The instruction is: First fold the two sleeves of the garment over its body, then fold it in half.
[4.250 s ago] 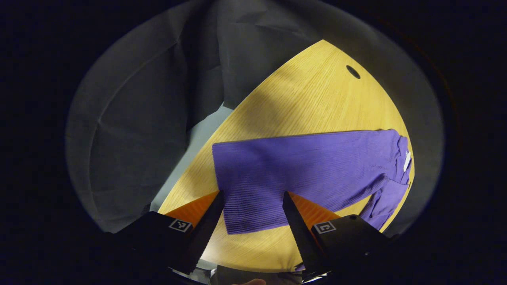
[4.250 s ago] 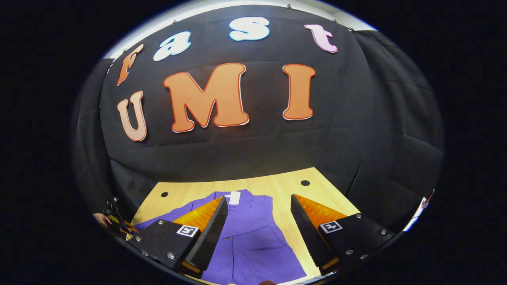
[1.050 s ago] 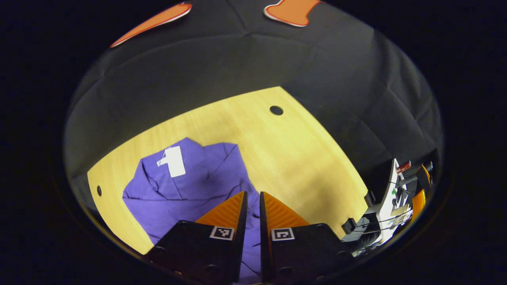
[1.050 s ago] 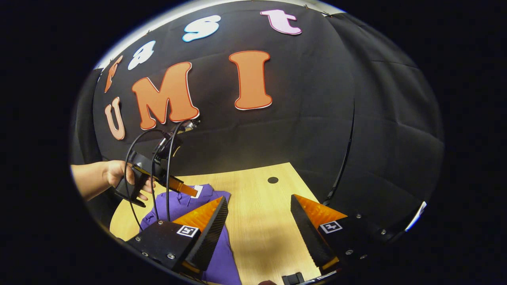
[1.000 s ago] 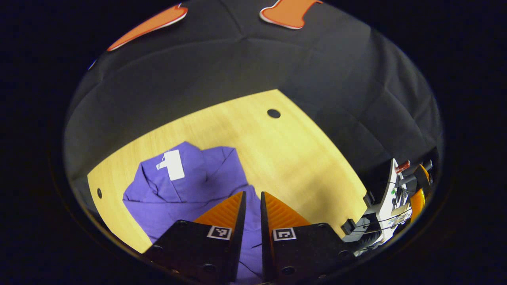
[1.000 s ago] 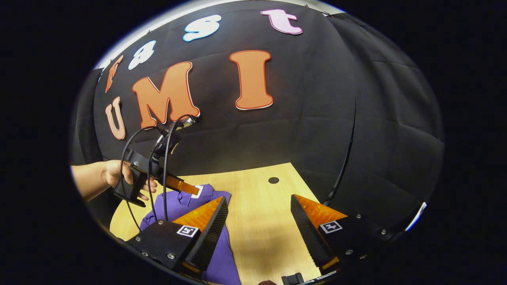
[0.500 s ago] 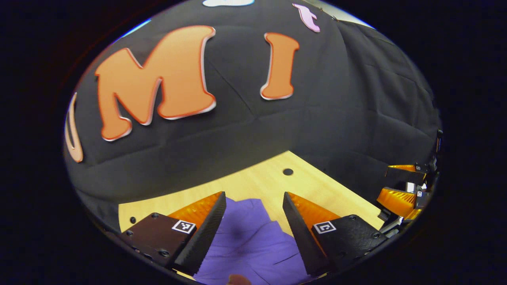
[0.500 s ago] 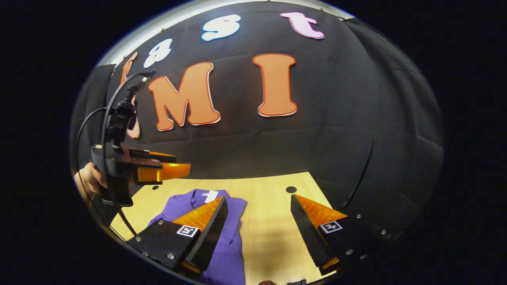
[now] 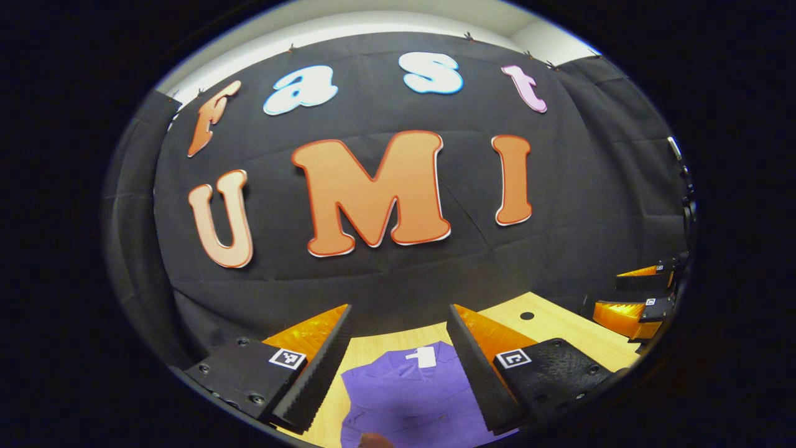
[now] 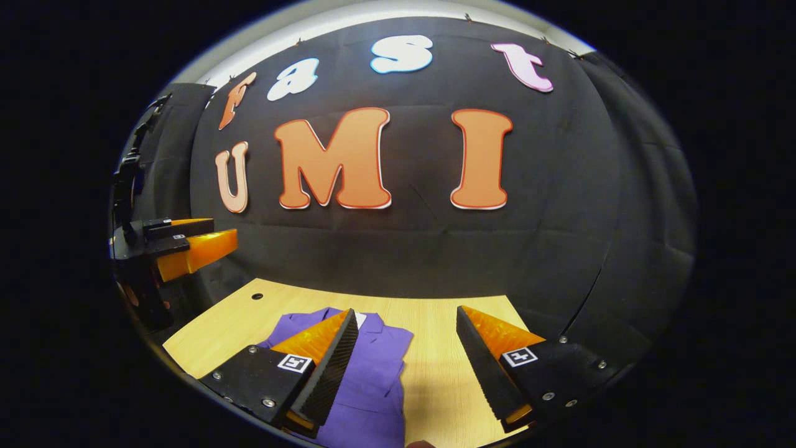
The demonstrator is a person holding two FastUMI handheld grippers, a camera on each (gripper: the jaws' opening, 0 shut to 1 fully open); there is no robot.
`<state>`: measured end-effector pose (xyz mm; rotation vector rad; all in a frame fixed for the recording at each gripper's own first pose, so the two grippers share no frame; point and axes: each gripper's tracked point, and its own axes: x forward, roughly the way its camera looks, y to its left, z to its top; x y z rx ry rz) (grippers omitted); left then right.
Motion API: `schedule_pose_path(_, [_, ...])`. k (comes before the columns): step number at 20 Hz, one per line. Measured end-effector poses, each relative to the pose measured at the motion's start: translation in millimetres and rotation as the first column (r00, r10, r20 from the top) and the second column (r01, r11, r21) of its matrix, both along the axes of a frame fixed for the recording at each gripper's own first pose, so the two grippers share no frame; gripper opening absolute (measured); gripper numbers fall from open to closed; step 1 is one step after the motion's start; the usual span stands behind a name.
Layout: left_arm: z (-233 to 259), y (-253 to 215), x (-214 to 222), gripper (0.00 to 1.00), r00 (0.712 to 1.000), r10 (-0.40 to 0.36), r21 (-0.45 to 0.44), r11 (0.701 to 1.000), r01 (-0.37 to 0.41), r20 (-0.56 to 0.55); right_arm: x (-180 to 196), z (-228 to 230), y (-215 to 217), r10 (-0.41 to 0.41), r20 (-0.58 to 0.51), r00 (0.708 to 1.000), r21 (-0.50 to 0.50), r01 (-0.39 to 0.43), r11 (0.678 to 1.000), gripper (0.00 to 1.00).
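One purple garment (image 9: 404, 398), one wooden table (image 10: 435, 373), two claws: left claw (image 9: 398, 367), right claw (image 10: 407, 367).

- Purple garment (image 9: 407, 398): in the left gripper view its near part is cut off by the picture's lower edge; its flanks are hidden behind the left claw (image 9: 398, 367) fingers.
- Garment in the right gripper view (image 10: 373, 379): its left side is hidden behind one finger (image 10: 323, 364) of the right claw (image 10: 404, 367); near hem cut off below.
- White tag (image 9: 425, 357) at the garment's collar: too small to tell any marking.
- Worktop (image 10: 435, 373): near edge beyond the garment out of frame.
- Right claw beside the worktop's far corner in the left gripper view (image 9: 637, 295): cut by the picture's edge; holding hand hidden.
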<state>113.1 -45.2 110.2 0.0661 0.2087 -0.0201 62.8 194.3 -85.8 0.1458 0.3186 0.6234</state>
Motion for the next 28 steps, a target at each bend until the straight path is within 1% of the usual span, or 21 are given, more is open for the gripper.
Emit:
schedule_pose_path(1, [11.0, 15.1, -14.9, 0.95, 1.000, 0.018, -0.006, 1.000, -0.018, 0.022, -6.7, 6.8, 4.5, -0.010, 0.017, 1.000, 0.004, 0.010, 1.000, 0.95])
schedule_pose_path(4, [33.6, 54.0, -59.8, 0.98, 0.994, 0.052, -0.009, 0.999, -0.051, 0.096, -33.8, 26.7, 14.9, -0.023, 0.062, 0.998, 0.026, 0.021, 0.999, 0.95])
schedule_pose_path(5, [44.5, 68.3, -75.0, 0.98, 0.988, 0.076, -0.003, 0.997, -0.076, 0.136, -42.0, 31.0, 15.2, -0.031, 0.077, 0.997, 0.027, 0.029, 0.999, 0.95])
schedule_pose_path(6, [54.4, 78.9, -86.5, 0.95, 0.981, 0.085, -0.002, 0.996, -0.086, 0.173, -49.7, 32.5, 15.4, -0.035, 0.079, 0.996, 0.019, 0.033, 0.999, 0.95])
schedule_pose_path(7, [62.0, 87.6, -99.7, 0.96, 0.973, 0.095, -0.006, 0.995, -0.096, 0.211, -58.4, 35.2, 13.8, -0.042, 0.088, 0.995, 0.013, 0.041, 0.999, 0.95])
schedule_pose_path(8, [67.8, 91.4, -112.5, 0.96, 0.962, 0.094, -0.017, 0.996, -0.093, 0.256, -65.0, 37.0, 11.5, -0.050, 0.093, 0.994, 0.006, 0.050, 0.999, 0.95])
schedule_pose_path(10, [65.6, 104.0, -136.6, 0.95, 0.957, 0.096, -0.017, 0.995, -0.095, 0.273, -83.6, 35.6, 9.6, -0.056, 0.086, 0.995, -0.004, 0.057, 0.998, 0.95])
schedule_pose_path(14, [29.0, 111.2, -169.6, 0.95, 0.972, 0.068, 0.009, 0.997, -0.072, 0.224, -118.0, 3.4, -1.2, -0.067, 0.023, 0.997, -0.075, 0.069, 0.995, 0.95])
schedule_pose_path(15, [16.8, 112.8, -176.4, 0.94, 0.976, 0.065, 0.015, 0.997, -0.070, 0.209, -125.6, -6.6, -2.7, -0.073, 0.001, 0.997, -0.089, 0.072, 0.993, 0.95])
schedule_pose_path(18, [-30.5, 112.3, -190.8, 0.95, 0.991, 0.056, 0.025, 0.998, -0.060, 0.121, -147.2, -46.3, -9.2, -0.081, -0.070, 0.994, -0.140, 0.070, 0.988, 0.95])
schedule_pose_path(19, [-50.0, 112.5, -195.0, 0.94, 0.996, 0.053, 0.044, 0.998, -0.055, 0.065, -151.2, -61.0, -14.4, -0.098, -0.084, 0.992, -0.172, 0.082, 0.982, 0.95])
schedule_pose_path(20, [-67.6, 113.5, -201.2, 0.95, 0.998, 0.055, 0.057, 0.997, -0.056, 0.024, -156.5, -79.1, -17.6, -0.102, -0.115, 0.988, -0.200, 0.078, 0.977, 0.95])
schedule_pose_path(22, [-96.7, 107.6, -210.1, 0.94, 0.998, 0.042, 0.063, 0.997, -0.040, -0.041, -171.1, -105.8, -17.9, -0.102, -0.181, 0.978, -0.220, 0.061, 0.974, 0.95])
schedule_pose_path(24, [-119.4, 105.7, -216.6, 0.94, 0.995, 0.033, 0.062, 0.998, -0.027, -0.096, -179.4, -129.1, -19.3, -0.106, -0.223, 0.969, -0.247, 0.049, 0.968, 0.95])
schedule_pose_path(26, [-143.7, 105.3, -223.5, 0.94, 0.988, 0.032, 0.060, 0.998, -0.023, -0.150, -186.7, -151.5, -20.1, -0.106, -0.266, 0.958, -0.281, 0.028, 0.959, 0.96])
schedule_pose_path(28, [-167.6, 107.6, -230.5, 0.94, 0.979, 0.039, 0.061, 0.998, -0.027, -0.200, -191.1, -171.7, -16.3, -0.099, -0.311, 0.945, -0.293, 0.003, 0.956, 0.95])
